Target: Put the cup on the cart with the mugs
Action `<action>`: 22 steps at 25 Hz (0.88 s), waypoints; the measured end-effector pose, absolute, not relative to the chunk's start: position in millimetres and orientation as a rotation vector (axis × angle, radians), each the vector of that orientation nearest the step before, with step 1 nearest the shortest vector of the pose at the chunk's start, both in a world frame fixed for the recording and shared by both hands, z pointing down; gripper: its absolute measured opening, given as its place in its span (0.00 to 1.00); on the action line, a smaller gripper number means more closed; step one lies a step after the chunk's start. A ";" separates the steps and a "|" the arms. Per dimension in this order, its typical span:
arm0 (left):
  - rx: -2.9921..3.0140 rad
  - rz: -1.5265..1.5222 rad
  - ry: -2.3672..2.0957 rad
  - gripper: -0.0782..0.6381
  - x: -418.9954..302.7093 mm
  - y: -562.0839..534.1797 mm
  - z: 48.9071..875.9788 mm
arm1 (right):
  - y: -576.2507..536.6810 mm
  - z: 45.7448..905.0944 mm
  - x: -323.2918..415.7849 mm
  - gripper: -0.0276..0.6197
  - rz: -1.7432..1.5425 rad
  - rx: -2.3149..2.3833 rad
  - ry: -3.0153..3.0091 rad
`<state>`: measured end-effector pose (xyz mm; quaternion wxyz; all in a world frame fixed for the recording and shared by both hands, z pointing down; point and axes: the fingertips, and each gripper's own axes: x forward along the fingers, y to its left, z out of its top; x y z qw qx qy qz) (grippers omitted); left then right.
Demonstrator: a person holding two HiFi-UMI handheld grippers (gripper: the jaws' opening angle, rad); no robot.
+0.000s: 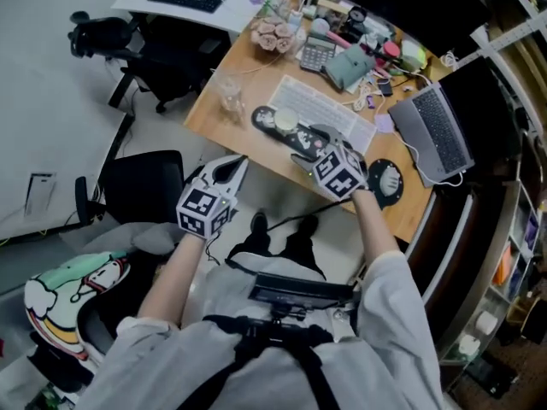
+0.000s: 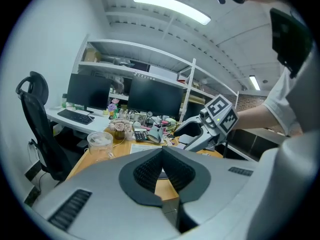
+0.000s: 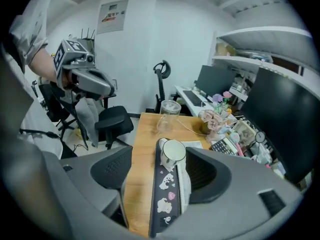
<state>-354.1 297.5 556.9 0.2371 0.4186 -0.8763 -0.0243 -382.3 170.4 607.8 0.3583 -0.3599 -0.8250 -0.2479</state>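
Right gripper point(image 1: 306, 146) hung just short of the white cup point(image 3: 173, 153) with its jaws spread wide and nothing pressed between the pads, and the cup stood framed in the gap ahead of them. The cup was upright on a black wrist rest point(image 3: 162, 199) printed with cartoon figures, which lay along the wooden desk point(image 3: 137, 149) beside a pale keyboard point(image 1: 320, 105). A lidded glass mug point(image 3: 169, 113) stood farther back on the same desk, well clear of the cup. The left gripper point(image 1: 235, 167) was held low by the person's body, off the desk edge, with its jaws closed together on nothing. The step in hand looked like the reach to grasp. To do it well, the right gripper should probably go forward until the pads flank the cup's body rather than only its rim, staying level so the cup is not tipped off the soft rest. What seemed to be the handle showed at the cup's left, so the jaws ought to close across the round wall and clear of it. A straight lift would then avoid dragging the rest or brushing the keyboard. No cart with mugs appeared in any view, so the carry would need a turn away from the desk.
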 end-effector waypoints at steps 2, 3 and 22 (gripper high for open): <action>1.117 -0.096 -2.406 0.12 -360.2 299.7 560.8 | 174.9 624.2 -397.0 0.60 -0.698 -0.979 -2.056; 1.102 -0.111 -2.406 0.12 -361.3 299.8 563.7 | 176.9 632.3 -403.6 0.62 -0.725 -1.005 -2.023; 0.965 -0.141 -2.392 0.12 -370.4 302.4 599.7 | 199.7 745.9 -470.9 0.74 -1.001 -1.179 -1.626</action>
